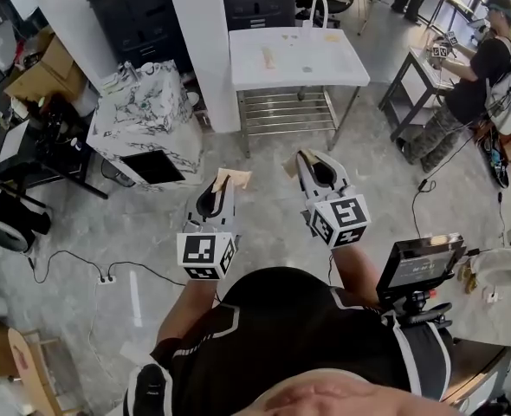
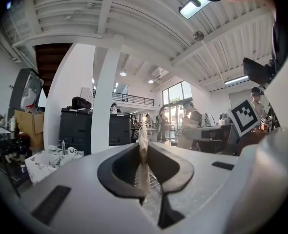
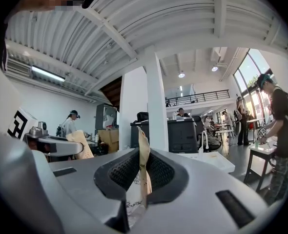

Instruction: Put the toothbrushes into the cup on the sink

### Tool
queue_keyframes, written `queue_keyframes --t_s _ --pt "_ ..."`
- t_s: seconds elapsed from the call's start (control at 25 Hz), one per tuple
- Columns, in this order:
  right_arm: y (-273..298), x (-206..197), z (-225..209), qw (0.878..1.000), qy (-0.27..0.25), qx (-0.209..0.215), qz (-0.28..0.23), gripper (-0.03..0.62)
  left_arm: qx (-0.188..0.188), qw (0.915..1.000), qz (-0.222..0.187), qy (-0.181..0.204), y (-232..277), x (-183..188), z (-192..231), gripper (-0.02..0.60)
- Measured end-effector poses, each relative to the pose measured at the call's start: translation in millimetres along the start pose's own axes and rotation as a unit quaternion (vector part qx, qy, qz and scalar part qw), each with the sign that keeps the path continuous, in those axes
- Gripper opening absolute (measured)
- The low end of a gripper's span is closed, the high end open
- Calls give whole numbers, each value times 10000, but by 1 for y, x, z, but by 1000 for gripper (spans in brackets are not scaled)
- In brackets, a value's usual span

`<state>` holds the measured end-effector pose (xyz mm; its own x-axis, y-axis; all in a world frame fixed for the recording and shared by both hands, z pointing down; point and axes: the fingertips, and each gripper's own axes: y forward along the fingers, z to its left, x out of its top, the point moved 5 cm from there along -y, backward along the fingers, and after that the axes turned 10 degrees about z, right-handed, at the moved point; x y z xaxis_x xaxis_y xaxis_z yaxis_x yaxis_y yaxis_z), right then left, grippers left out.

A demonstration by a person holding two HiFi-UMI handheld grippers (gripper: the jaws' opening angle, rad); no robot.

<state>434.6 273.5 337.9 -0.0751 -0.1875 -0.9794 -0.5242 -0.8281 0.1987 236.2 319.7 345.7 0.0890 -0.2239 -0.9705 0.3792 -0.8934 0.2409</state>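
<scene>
My right gripper (image 3: 142, 174) has its jaws pressed together on a thin tan packet (image 3: 143, 145), which stands upright on edge between the dark ribbed pads (image 3: 124, 172), its top poking above them and some dark print low down. Off to the left the left gripper (image 3: 68, 146) reaches in level with a second packet (image 3: 81, 147) at its tip, and a person (image 3: 72, 123) in headgear is behind it. Straight ahead I've got a white column (image 3: 156, 101) before a black cabinet (image 3: 180, 135), a white table (image 3: 212, 161) to the right, and a second person (image 3: 280, 126) at a small table (image 3: 261, 152).
</scene>
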Motion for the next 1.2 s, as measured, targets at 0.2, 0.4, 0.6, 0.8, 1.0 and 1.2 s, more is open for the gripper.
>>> queue_keyframes --t_s 0.2,0.4,0.6,0.8,1.0,1.2 --pt "14 3 16 10000 -63 15 -8 49 33 10000 -13 -18 -4 -2 19 54" --pt "27 -1 34 10000 -58 -5 2 49 9 10000 -17 -21 -12 -8 39 54" --pt "42 -5 56 10000 -78 -26 -42 49 -61 10000 -31 49 -18 -15 58 54" --pt "56 -7 74 9999 -111 57 14 49 -12 10000 -9 82 -22 -20 77 54" --pt "73 -9 77 9999 -85 111 69 49 45 10000 63 63 -18 -24 89 54" --pt "113 -12 85 9997 21 195 108 49 205 9997 91 -23 -10 -27 118 54"
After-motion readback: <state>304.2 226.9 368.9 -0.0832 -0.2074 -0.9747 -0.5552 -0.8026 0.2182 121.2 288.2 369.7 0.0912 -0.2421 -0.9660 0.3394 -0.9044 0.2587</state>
